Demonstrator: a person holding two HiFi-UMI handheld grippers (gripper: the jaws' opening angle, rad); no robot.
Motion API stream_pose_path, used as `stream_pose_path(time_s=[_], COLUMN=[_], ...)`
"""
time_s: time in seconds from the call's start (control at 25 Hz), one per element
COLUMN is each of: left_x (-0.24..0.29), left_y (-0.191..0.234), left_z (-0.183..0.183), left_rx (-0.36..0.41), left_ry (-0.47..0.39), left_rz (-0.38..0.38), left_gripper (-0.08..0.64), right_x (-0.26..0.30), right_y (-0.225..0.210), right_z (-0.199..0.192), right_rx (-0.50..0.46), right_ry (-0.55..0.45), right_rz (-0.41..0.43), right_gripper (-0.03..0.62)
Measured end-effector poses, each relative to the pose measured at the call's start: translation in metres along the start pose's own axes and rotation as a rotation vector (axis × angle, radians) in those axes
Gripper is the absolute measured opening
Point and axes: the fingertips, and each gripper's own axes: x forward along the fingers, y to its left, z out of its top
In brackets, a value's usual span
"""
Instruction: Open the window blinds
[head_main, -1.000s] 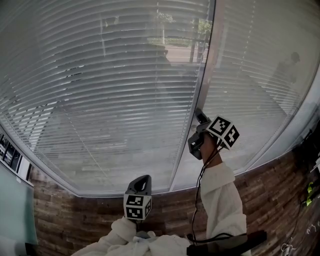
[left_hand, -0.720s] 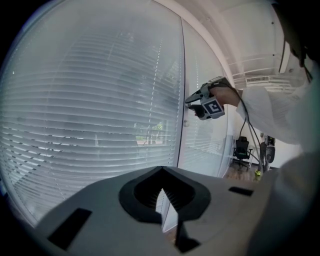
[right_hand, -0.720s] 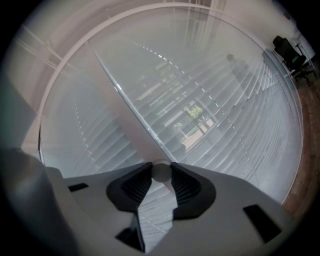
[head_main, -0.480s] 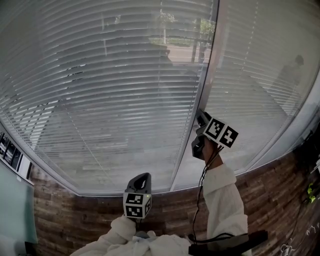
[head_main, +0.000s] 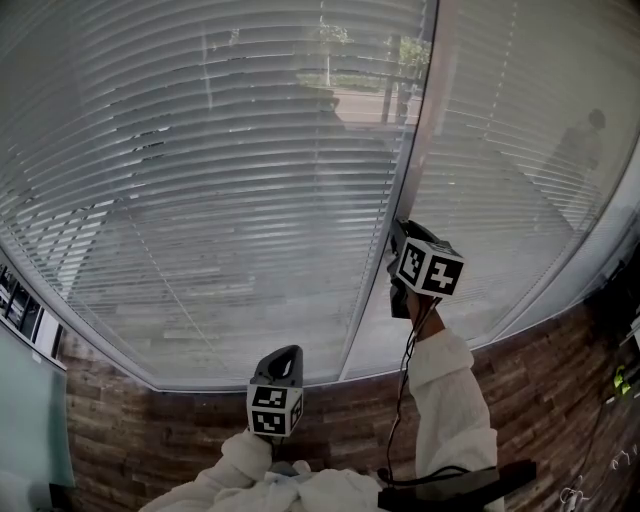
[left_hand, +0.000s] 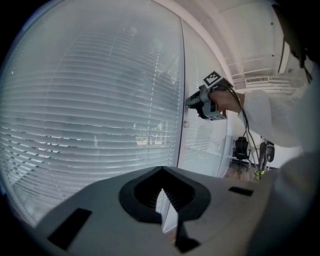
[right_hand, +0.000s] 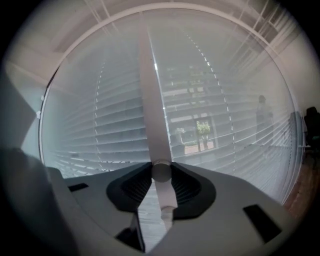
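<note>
White slatted window blinds (head_main: 200, 180) hang over two panes split by a pale upright frame post (head_main: 408, 190). My right gripper (head_main: 398, 240) is raised against that post and shut on the blinds' white wand (right_hand: 161, 172), whose round end sits between the ribbed pads while its thin rod runs down below them. The left gripper view shows the right gripper (left_hand: 194, 102) level at the post. My left gripper (head_main: 287, 358) is held low near the sill, apart from the blinds (left_hand: 100, 100), shut with nothing in it. Trees and buildings show between the slats (right_hand: 210, 100).
Below the sill runs a brick-patterned wall (head_main: 180, 420). A black office chair (left_hand: 242, 147) stands further along the window to the right. A dim figure of a person (head_main: 580, 140) shows on the right pane. White sleeves (head_main: 445, 400) fill the bottom of the head view.
My right gripper has rolled about its own line while staying on the wand, so its marker cube shows a different face. The left gripper has not moved.
</note>
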Motion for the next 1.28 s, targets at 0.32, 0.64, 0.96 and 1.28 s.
stream_pose_path(time_s=[0.32, 0.64, 0.96, 1.28], left_x=[0.000, 0.001, 0.002, 0.003], left_y=[0.001, 0.000, -0.001, -0.003], left_z=[-0.001, -0.004, -0.004, -0.006], left_rx=[-0.002, -0.006, -0.011, -0.011], left_ry=[0.003, 0.008, 0.011, 0.016], left_rz=[0.007, 0.009, 0.015, 0.016], left_gripper=[-0.002, -0.002, -0.002, -0.002], right_x=[-0.001, -0.003, -0.003, -0.001], right_y=[0.005, 0.012, 0.015, 0.016], right_z=[0.002, 0.002, 0.001, -0.001], right_rx=[-0.297, -0.527, -0.750, -0.911], right_ry=[0.015, 0.022, 0.037, 0.049], right_rz=[-0.052, -0.079, -0.114, -0.142], right_gripper=[0.130, 0.129, 0.130, 0.130])
